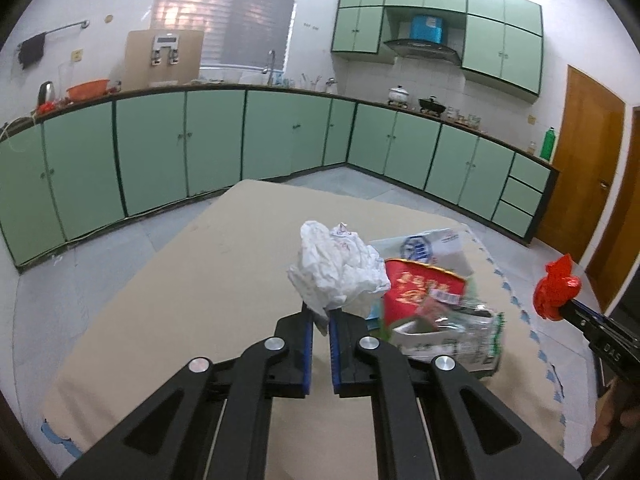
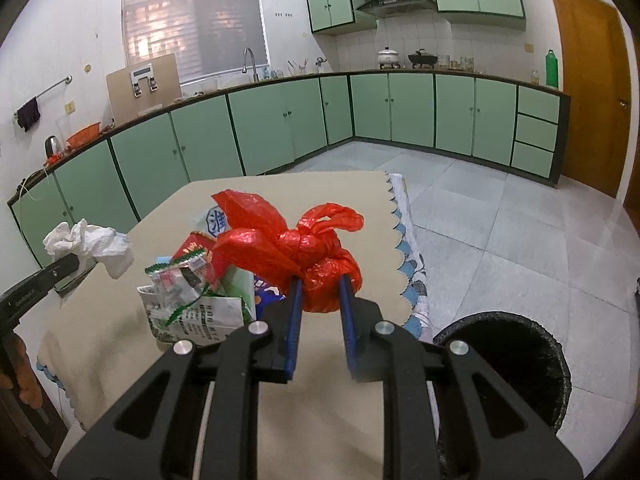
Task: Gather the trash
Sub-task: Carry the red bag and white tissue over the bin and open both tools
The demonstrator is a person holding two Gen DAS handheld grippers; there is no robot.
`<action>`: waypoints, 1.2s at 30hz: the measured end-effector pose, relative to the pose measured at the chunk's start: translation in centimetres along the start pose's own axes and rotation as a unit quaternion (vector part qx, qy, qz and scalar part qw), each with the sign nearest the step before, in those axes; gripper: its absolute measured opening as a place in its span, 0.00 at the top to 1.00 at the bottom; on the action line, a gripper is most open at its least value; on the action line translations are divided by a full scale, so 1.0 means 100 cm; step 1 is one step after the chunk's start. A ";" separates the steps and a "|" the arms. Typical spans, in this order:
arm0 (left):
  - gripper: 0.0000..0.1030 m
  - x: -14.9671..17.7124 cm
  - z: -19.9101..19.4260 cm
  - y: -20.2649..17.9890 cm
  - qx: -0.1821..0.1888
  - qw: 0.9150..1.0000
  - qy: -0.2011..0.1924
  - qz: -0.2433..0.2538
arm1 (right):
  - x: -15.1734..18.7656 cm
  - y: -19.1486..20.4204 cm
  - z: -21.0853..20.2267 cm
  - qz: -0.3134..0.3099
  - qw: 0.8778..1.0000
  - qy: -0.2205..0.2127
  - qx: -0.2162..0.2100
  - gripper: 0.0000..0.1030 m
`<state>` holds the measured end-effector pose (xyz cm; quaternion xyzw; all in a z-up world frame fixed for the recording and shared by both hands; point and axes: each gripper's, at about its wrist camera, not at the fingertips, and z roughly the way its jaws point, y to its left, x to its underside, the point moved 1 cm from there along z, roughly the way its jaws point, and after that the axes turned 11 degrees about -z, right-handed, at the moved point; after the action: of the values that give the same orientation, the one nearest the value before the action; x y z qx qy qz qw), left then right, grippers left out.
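Observation:
My left gripper (image 1: pixel 320 312) is shut on a crumpled white plastic bag (image 1: pixel 340 272) and holds it above the beige table (image 1: pixel 180 300). That bag also shows at the left of the right wrist view (image 2: pixel 90 244). My right gripper (image 2: pixel 320 284) is shut on a knotted red plastic bag (image 2: pixel 312 256), held above the table's right side. The red bag shows at the right edge of the left wrist view (image 1: pixel 556 288). A pile of wrappers and cartons (image 1: pixel 440 312) lies on the table between the grippers; it also shows in the right wrist view (image 2: pixel 196 296).
A black-lined trash bin (image 2: pixel 516 360) stands on the tiled floor right of the table. Green cabinets (image 2: pixel 400 108) run along the far walls. A wooden door (image 2: pixel 592 88) is at the right. The tablecloth's scalloped edge (image 2: pixel 408 240) hangs at the table's right side.

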<state>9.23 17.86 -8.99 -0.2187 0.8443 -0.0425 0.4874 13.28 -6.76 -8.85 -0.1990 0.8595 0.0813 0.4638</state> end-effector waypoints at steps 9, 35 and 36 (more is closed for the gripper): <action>0.93 -0.001 -0.019 -0.045 0.051 0.998 -0.009 0.025 | -0.003 -0.014 -0.036 0.007 1.000 -0.020 0.016 0.83; 0.93 0.050 -0.010 -0.221 0.213 0.969 0.041 0.115 | 0.043 -0.120 -0.116 0.075 0.986 -0.032 0.145 0.83; 0.93 0.053 -0.008 -0.227 0.217 0.968 0.044 0.118 | 0.047 -0.127 -0.117 0.079 0.985 -0.030 0.152 0.83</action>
<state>13.73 -4.94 -6.40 -0.0042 0.8552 -0.1765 0.4873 7.29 -23.30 -5.67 -0.0551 0.8604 -0.0077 0.5066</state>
